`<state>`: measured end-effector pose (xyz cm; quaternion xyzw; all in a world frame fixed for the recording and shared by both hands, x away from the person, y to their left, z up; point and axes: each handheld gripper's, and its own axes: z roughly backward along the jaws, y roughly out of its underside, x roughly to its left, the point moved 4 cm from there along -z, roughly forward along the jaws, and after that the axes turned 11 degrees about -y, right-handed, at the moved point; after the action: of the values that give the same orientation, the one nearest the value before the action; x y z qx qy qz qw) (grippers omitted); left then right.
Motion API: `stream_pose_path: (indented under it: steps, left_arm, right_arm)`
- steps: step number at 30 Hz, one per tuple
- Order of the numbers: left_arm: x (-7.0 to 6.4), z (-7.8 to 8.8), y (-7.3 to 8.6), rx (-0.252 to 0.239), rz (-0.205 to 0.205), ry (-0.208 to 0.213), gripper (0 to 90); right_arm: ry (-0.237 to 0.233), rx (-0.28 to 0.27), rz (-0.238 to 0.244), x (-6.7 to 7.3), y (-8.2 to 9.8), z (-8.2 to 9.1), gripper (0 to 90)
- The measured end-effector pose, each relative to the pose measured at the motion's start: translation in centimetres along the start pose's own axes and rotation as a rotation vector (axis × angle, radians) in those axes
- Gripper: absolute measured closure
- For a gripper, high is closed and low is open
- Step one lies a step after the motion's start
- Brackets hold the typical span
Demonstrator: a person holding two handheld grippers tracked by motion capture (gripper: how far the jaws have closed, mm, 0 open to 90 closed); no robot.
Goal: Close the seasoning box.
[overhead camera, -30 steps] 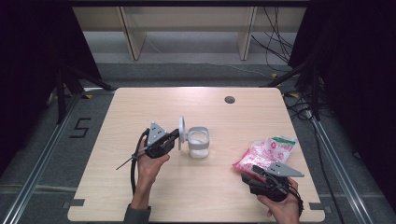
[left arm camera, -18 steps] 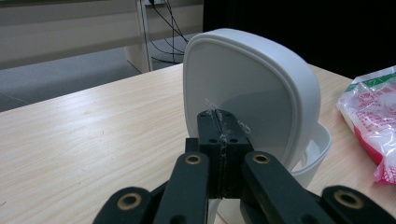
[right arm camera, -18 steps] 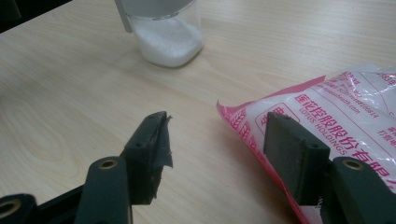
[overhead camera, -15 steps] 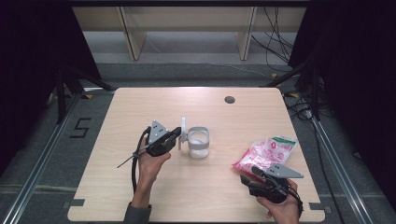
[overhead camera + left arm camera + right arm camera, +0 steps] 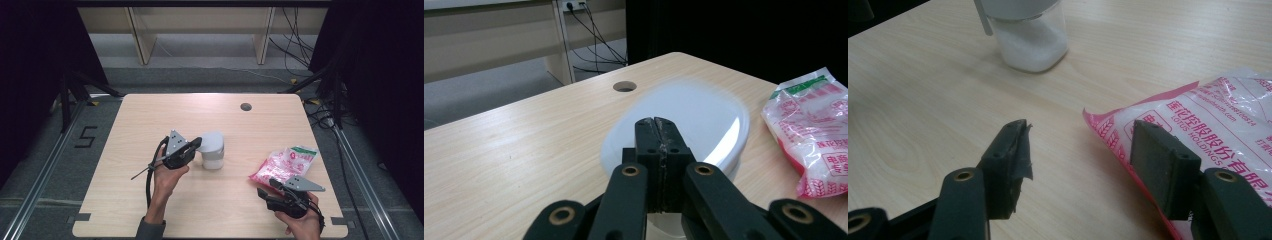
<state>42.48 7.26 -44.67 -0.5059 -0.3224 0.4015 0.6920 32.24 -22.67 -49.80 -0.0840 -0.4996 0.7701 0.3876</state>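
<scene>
The left tool (image 5: 658, 131), jaws pressed together, rests on the white jar lid (image 5: 704, 117) to press it down; the right tool (image 5: 1078, 150) waits wide beside the sugar bag (image 5: 1218, 125).

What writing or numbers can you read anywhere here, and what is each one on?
"LOTUS HOLDINGS": pink print on the plastic bag, right gripper view.
Chinese characters above that line on the bag: visible, too unclear to quote reliably.
"5": dark mark on the grey floor left of the table, high view.
Other print on the bag: too blurred.
</scene>
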Motion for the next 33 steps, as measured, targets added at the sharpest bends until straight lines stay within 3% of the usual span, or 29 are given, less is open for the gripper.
stream_pose_path:
  steps: [4, 9, 14, 15, 17, 19, 20, 21, 22, 23, 24, 27, 28, 29, 31, 32, 33]
  left_arm:
    - [0.1, 0.5, -0.1, -0.001, 0.000, 0.007, 86.2]
    - [-0.4, 1.3, 0.0, 0.010, 0.028, 0.059, 76.8]
    - [-1.4, 2.1, 0.4, 0.002, 0.003, 0.155, 61.2]
    - [-1.7, 2.3, 0.5, -0.007, 0.009, 0.167, 58.0]
    - [-2.2, 2.5, 0.9, -0.009, 0.006, 0.196, 50.1]
    - [-2.5, 2.8, 1.3, 0.010, 0.012, 0.180, 45.4]
    - [-2.6, 3.0, 1.5, 0.013, -0.001, 0.182, 43.8]
    - [-2.7, 3.1, 1.7, 0.012, 0.001, 0.182, 42.2]
    - [-2.8, 3.2, 1.8, 0.007, 0.018, 0.176, 40.5]
    - [-2.8, 3.2, 2.0, 0.002, 0.016, 0.175, 38.6]
    - [-2.8, 3.3, 2.1, 0.006, 0.005, 0.180, 38.0]
    - [-3.1, 3.5, 2.6, 0.029, 0.031, 0.167, 34.0]
    - [-3.2, 3.5, 2.7, 0.029, 0.018, 0.169, 32.4]
    - [-3.4, 3.6, 2.8, 0.031, 0.016, 0.170, 31.1]
    - [-3.6, 3.6, 3.1, 0.036, 0.004, 0.162, 29.8]
    - [-3.8, 3.7, 3.2, 0.042, 0.012, 0.157, 28.6]
    - [-3.9, 3.7, 3.4, 0.041, 0.007, 0.154, 27.7]
  right_arm:
    - [-0.001, 0.000, -0.004, 0.0, 0.0, 0.0, 41.1]
    - [0.008, -0.011, -0.001, 0.0, 0.0, -0.1, 41.1]
    - [-0.004, 0.000, -0.013, 0.1, 0.0, 0.0, 41.0]
    - [0.010, -0.014, 0.032, -0.4, 0.0, -0.1, 41.0]
    - [0.011, -0.013, 0.031, -0.3, 0.0, -0.1, 41.0]
    - [0.009, -0.011, 0.001, 0.0, 0.1, -0.1, 40.9]
    - [0.013, -0.013, 0.031, -0.3, 0.0, -0.1, 40.9]
    - [0.002, -0.014, 0.009, 0.0, 0.0, 0.0, 40.9]
    - [0.010, -0.012, 0.042, -0.2, 0.0, 0.0, 40.9]
    - [0.009, -0.011, 0.046, -0.2, 0.0, 0.0, 41.0]
    - [0.008, -0.003, 0.042, -0.2, 0.0, 0.1, 40.9]
    - [-0.005, -0.011, 0.019, 0.0, 0.1, 0.0, 40.9]
    - [-0.003, -0.009, -0.002, 0.2, 0.1, 0.0, 40.9]
    - [0.007, -0.013, 0.041, -0.1, 0.1, 0.0, 40.9]
    - [0.008, -0.008, 0.038, -0.1, 0.1, 0.0, 40.9]
    - [-0.005, -0.018, 0.000, 0.2, 0.2, -0.1, 40.9]
    - [-0.002, -0.010, 0.032, -0.1, 0.1, 0.0, 40.9]
